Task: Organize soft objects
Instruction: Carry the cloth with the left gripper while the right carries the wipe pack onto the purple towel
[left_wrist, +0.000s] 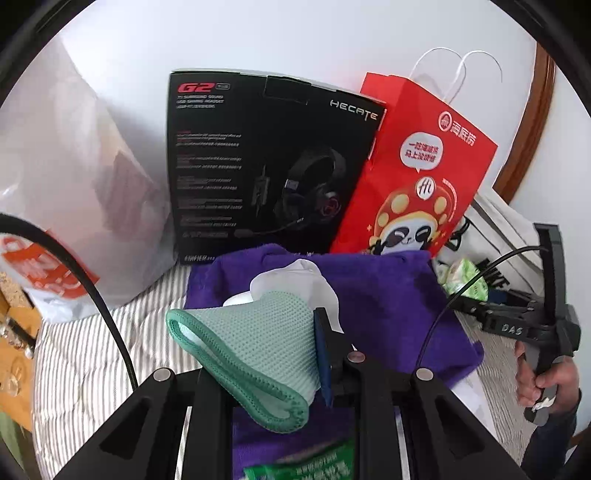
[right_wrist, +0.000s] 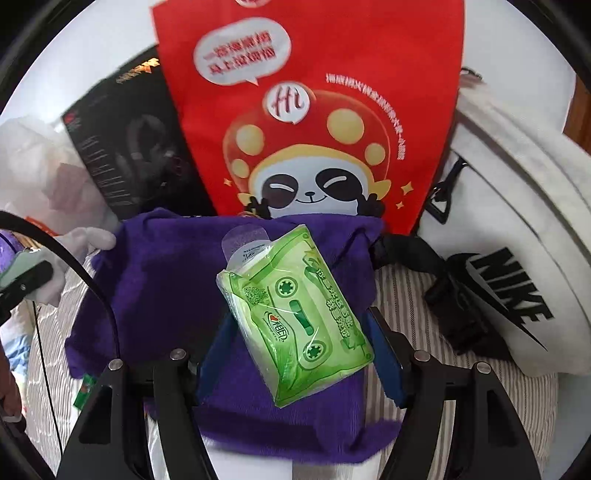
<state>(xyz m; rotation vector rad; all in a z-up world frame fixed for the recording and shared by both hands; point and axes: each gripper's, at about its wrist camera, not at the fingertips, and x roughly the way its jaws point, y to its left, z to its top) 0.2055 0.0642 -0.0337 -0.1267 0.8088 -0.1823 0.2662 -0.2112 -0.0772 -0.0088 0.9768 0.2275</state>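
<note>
Above the purple towel (right_wrist: 155, 280), the left gripper (left_wrist: 280, 354) is pinching a mint mesh cloth (left_wrist: 251, 343) while the right gripper (right_wrist: 295, 350) is clasping a green tissue pack (right_wrist: 295, 317) — both apparently being carried for sorting.

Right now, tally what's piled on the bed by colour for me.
Purple: 1, towel
Green: 2, mesh cloth held in the left jaws, tissue pack between the right jaws
Red: 1, paper bag
Black: 1, headset box
White: 2, Nike bag, plastic bag
Total: 7
</note>
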